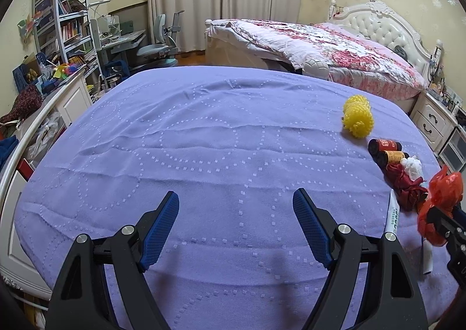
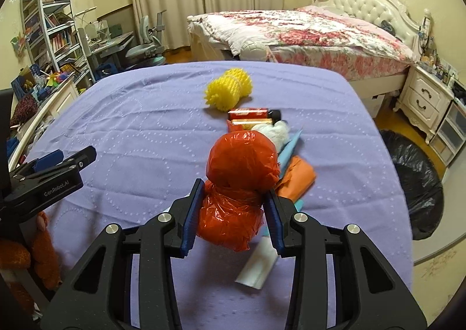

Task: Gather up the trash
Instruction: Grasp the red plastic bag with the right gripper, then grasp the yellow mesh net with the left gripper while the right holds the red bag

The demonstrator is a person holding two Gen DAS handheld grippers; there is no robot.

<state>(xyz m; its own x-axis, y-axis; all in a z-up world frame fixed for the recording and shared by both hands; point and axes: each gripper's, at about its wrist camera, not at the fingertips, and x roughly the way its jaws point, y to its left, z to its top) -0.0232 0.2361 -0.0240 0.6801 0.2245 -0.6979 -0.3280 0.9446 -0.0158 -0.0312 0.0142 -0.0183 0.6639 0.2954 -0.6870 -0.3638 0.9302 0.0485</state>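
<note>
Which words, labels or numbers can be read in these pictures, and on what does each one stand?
"GenRobot.AI": on the black side of the left hand-held gripper, right wrist view.
Green print on the white tube: too blurred to read.
Labels on the two dark rolls: too small to read.
Book spines on the shelf: unreadable.

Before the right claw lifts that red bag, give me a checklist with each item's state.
1. Right claw pads against the crumpled red plastic bag: ok.
2. Grip firm enough to lift: cannot tell.
3. Left claw open, holding nothing: ok.
4. Black-lined bin open beside the bed: ok.
5. White tube under the bag free of the pads: cannot tell.
6. Yellow foam net lies apart from the grasp: ok.
</note>
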